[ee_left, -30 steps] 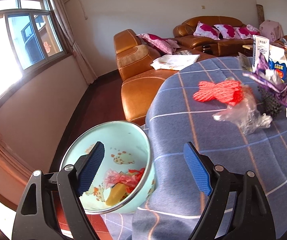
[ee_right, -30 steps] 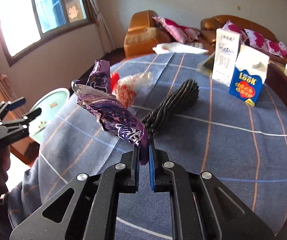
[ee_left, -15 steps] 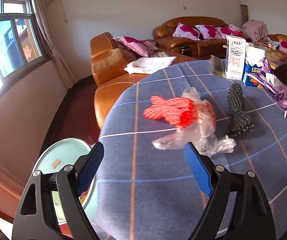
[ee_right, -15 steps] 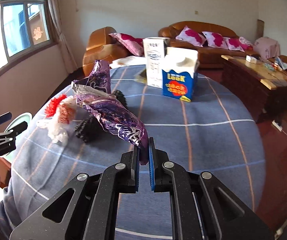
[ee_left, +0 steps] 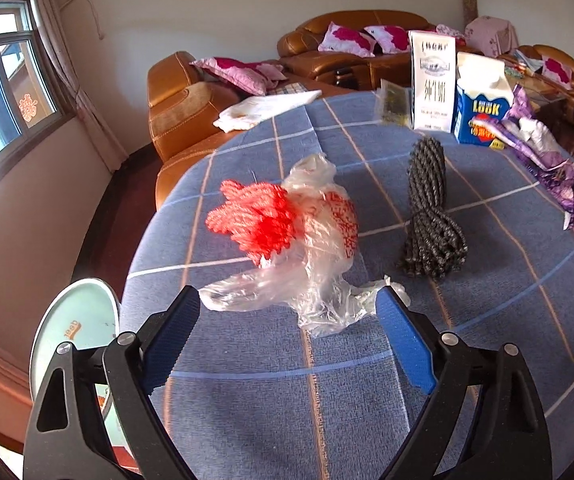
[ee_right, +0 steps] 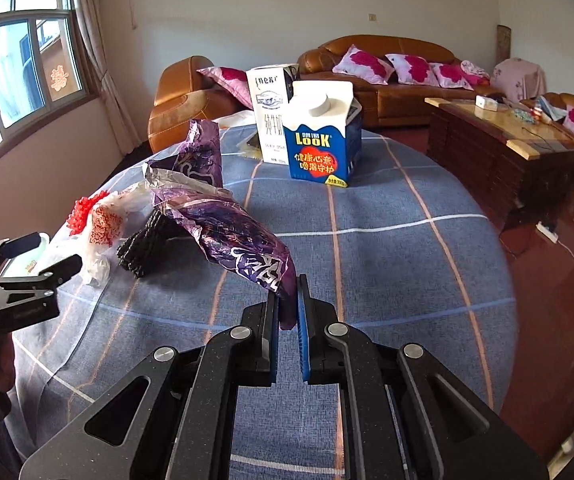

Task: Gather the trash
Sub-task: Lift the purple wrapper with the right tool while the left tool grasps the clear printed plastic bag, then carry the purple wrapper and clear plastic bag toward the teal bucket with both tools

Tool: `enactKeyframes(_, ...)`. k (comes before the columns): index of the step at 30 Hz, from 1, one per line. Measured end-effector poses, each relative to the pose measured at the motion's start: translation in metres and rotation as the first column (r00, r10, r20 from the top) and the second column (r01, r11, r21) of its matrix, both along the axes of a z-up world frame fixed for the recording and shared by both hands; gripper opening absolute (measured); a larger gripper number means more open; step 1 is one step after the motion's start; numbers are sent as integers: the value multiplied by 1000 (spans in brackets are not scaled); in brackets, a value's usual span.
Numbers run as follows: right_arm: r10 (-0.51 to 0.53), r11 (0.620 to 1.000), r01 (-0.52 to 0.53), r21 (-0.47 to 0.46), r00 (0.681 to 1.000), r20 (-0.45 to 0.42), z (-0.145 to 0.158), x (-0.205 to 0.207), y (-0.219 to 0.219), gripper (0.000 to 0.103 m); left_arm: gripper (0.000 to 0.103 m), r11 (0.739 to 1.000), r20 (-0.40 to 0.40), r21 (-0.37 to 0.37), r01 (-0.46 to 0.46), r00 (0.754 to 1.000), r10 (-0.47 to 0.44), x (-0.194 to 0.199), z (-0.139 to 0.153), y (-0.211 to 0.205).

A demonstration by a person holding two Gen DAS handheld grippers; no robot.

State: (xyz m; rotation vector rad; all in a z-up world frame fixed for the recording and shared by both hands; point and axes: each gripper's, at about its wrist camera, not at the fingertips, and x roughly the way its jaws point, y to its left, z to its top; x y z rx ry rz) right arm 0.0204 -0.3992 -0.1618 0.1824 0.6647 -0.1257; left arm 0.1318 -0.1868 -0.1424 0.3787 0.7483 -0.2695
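On the blue table (ee_left: pixel 327 380), left gripper (ee_left: pixel 287 328) wide open, empty, near clear bag (ee_left: pixel 319 256); right gripper (ee_right: pixel 287 312) clamping purple wrapper (ee_right: pixel 231 232)

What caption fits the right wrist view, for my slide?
Right gripper pinching a purple wrapper above the blue checked tablecloth.

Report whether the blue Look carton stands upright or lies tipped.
Upright: the blue Look carton rests on its base on the table, cap on top.

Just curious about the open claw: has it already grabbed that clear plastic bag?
No, the left gripper stands wide open, and the clear plastic bag lies loose on the blue tablecloth ahead of its fingertips.
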Motion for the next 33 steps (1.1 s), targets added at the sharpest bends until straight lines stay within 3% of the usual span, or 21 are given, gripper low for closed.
enactKeyframes(1,0,1000,0,4,1000,0,0,0,0,9,74,1000,-18,1,8,1000,-8,2,-3,0)
enactKeyframes(3,4,1000,-4,12,1000,0,-1,1,1,9,38,999,-65,-3,36,997,-36,4,-7,-1)
enactKeyframes(5,7,1000,-7,16,1000,3,-2,0,2,9,15,998,-76,5,68,995,-68,1,-10,-2)
enactKeyframes(8,11,1000,-11,20,1000,7,-2,0,3,9,4,995,-49,26,91,995,-90,-7,-8,-2)
enactKeyframes(19,6,1000,-6,15,999,40,3,-4,8,9,4,989,146,16,146,978,-147,-54,49,27)
enactKeyframes(27,32,999,-33,11,998,59,13,3,20,9,4,995,210,-36,90,974,-81,-58,81,63)
enactKeyframes(33,88,996,-86,-23,993,74,27,19,43,9,4,999,226,-33,24,974,-16,-54,85,92)
